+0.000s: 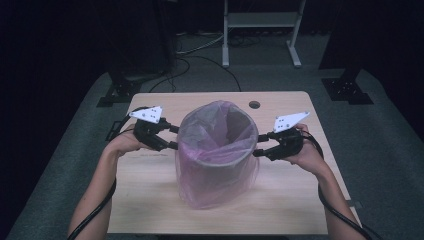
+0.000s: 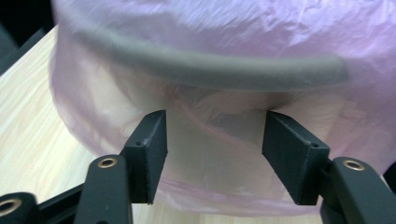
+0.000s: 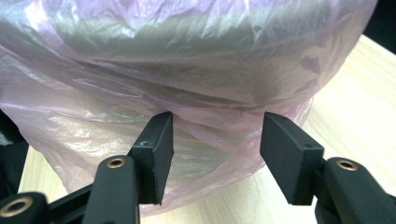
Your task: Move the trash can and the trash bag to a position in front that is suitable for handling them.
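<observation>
On the left of the high view, the left claw (image 1: 172, 136) sits against the side of the bin (image 1: 216, 160), just under its rim; in the left gripper view its jaws stand apart, with the pink bag (image 2: 219, 37) draped over the grey rim right in front of them and nothing pinched between; the film looks to be touching the jaw tips, though at this closeness I cannot be sure

In the middle, the bin stands upright near the centre of the wooden surface (image 1: 150, 200); the bag lines it, folded over the rim and hanging loose down the outside almost to the surface

On the right, the right claw (image 1: 259, 149) meets the opposite side of the bin at about the same height; in the right gripper view its jaws are likewise apart, the crumpled skirt of the bag (image 3: 116, 126) bulging toward them

The risk, as I judge it, lies in the thin film: a claw closing on too small a fold could tear it or let it slip; uneven pulls from the two sides could drag the bag off the rim, or tip or slide the light bin
</observation>
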Demonstrator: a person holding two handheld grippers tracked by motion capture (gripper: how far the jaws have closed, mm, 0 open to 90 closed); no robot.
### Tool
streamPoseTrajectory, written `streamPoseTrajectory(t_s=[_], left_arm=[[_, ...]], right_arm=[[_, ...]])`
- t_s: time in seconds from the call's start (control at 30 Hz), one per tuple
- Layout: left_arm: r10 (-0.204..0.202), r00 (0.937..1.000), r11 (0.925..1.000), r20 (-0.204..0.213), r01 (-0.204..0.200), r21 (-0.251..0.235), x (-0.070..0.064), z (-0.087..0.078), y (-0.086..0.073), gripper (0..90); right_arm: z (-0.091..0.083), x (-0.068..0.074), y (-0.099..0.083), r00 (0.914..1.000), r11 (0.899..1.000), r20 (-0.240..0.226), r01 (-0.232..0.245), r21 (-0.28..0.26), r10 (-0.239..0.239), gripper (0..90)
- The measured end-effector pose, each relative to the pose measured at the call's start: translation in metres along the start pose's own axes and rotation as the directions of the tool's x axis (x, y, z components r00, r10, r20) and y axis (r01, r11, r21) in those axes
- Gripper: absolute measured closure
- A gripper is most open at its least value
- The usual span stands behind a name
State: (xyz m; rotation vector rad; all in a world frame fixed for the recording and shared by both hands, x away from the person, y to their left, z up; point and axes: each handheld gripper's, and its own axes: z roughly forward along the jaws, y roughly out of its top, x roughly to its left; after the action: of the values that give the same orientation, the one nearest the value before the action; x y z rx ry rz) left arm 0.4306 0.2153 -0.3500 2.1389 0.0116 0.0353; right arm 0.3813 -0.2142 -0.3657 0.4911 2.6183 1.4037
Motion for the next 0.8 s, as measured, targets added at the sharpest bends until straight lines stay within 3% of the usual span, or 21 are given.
streamPoseTrajectory(t_s=[0.17,0.23,0.33,0.4,0.53,0.8], left_arm=[[0.054,0.9985,0.9983,0.011,-0.054,0.021,-0.001,0.002,0.002,53.7],[0.059,0.9982,0.9977,0.008,-0.06,0.033,-0.002,0.004,0.001,65.0],[0.032,0.9994,0.9984,0.014,-0.032,0.047,-0.005,0.009,0.001,82.9],[0.014,0.9996,0.9991,0.023,-0.015,0.041,-0.01,0.014,0.0,89.5],[0.021,0.9989,0.9996,0.043,-0.022,0.019,-0.023,0.021,-0.001,90.0],[0.025,0.9971,0.9991,0.072,-0.028,0.031,-0.04,0.038,-0.007,90.0]], right_arm=[[-0.001,-0.005,0.001,0.9999,1.0,-0.012,0.005,0.018,-0.005,43.6],[-0.002,-0.005,0.002,0.9998,0.999,-0.009,0.016,0.028,-0.016,43.6],[-0.004,-0.005,0.002,0.9998,0.999,-0.005,0.02,0.045,-0.019,43.8],[-0.005,-0.005,-0.001,0.9999,0.999,0.002,0.015,0.052,-0.015,43.9],[-0.011,-0.003,-0.007,0.9999,0.999,0.014,0.002,0.047,-0.003,44.8],[-0.014,0.005,-0.016,1.0,0.999,0.002,-0.005,0.04,0.005,46.2]])
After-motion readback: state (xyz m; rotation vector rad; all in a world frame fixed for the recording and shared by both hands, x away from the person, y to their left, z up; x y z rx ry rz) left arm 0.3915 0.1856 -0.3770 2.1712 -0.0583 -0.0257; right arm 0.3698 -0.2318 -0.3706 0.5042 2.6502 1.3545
